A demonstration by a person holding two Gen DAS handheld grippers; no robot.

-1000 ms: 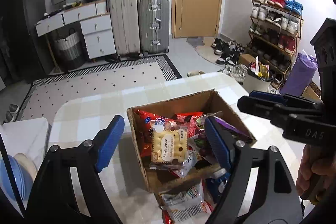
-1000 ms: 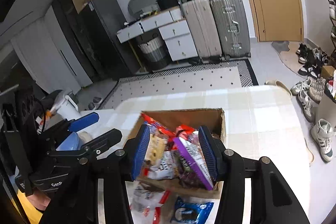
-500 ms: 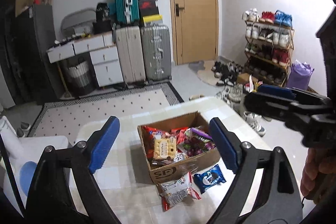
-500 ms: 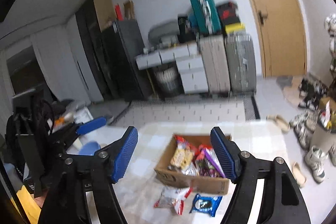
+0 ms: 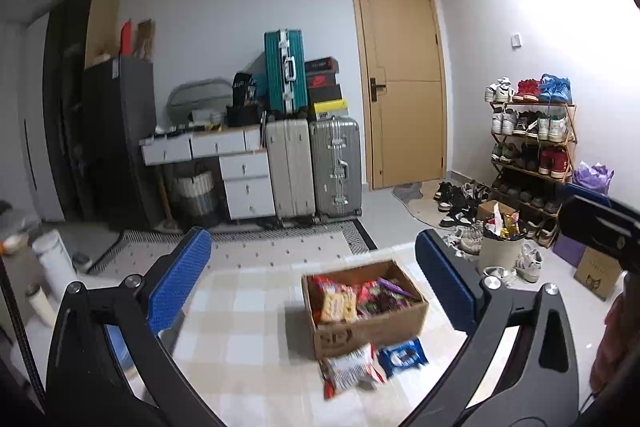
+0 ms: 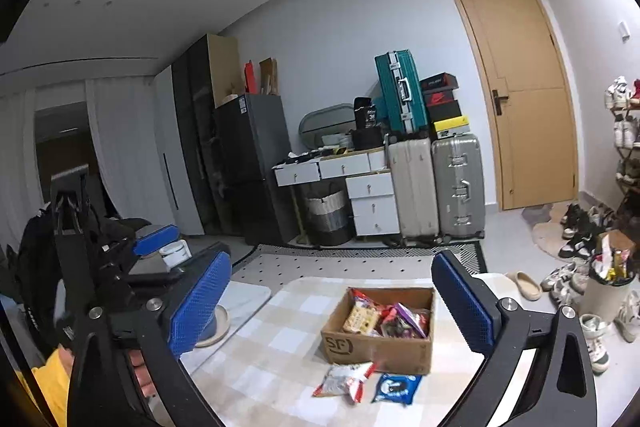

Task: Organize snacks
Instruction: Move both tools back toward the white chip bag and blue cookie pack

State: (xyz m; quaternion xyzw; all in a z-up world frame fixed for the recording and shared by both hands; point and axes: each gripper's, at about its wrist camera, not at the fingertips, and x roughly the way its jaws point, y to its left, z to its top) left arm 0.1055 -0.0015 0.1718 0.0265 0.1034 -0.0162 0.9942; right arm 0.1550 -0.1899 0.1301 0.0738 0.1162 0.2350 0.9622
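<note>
Left gripper: the black two-finger gripper with blue ribbed pads [image 5: 312,287] is spread wide and holds nothing; it hangs well above the table.
Right gripper: the matching black gripper with blue pads [image 6: 332,303] is likewise wide apart and empty, well clear of the snacks; the left tool shows at its 9 o'clock.
Table: a beige-and-white checked tabletop [image 6: 280,347] carries all the task's things.
Loose packets: a red-and-white crinkled snack bag [image 6: 344,381] and a blue flat cookie packet [image 6: 396,389] lie side by side on the cloth, just beside the box's near wall, at 6 o'clock of it.
Box: a brown open-topped cardboard box marked SF [image 6: 380,345] sits past them, near the table's middle.
Box contents: a clear cracker packet [image 6: 362,319], red wrappers and a purple bag [image 6: 406,319] are heaped loosely, some tilted, none sorted in rows.
Progress: most snacks appear to be boxed; the two packets outside look to be what is left.
Handling: the packets look light and crinkly, so likely to slip or crush under a hard squeeze.
</note>
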